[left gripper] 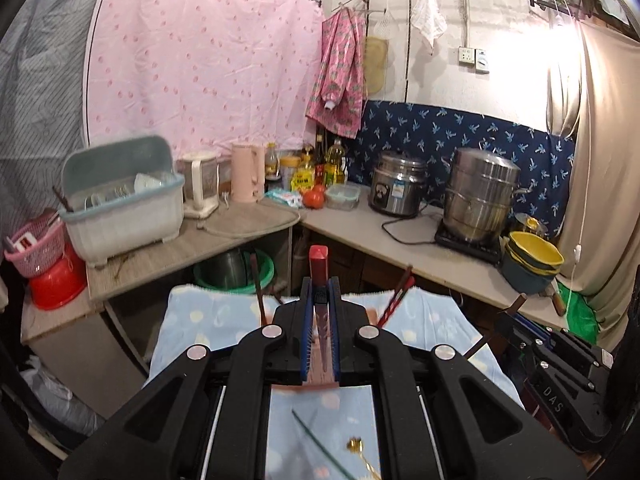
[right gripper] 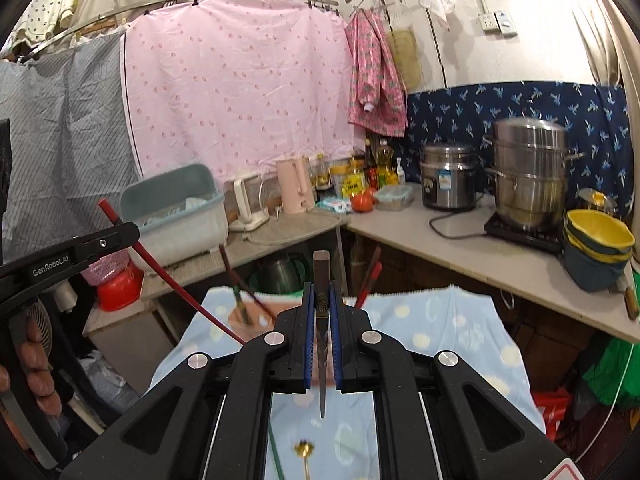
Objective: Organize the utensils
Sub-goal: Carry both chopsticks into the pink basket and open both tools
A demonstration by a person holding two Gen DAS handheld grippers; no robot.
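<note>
Red lacquer fills the left wrist view: the left gripper (left gripper: 320, 308) is clamped on a red square-ended chopstick (left gripper: 319, 264) whose long axis runs straight ahead between the blue pads, over the pale blue spotted cloth (left gripper: 192, 320), toward a holder cup just beyond (largely hidden). From the right wrist, the right gripper (right gripper: 321, 312) likewise pinches a dark brown chopstick (right gripper: 321, 264), pointing forward; the brownish utensil cup (right gripper: 256, 322) sits ahead-left, probably nearer the left hand.
</note>
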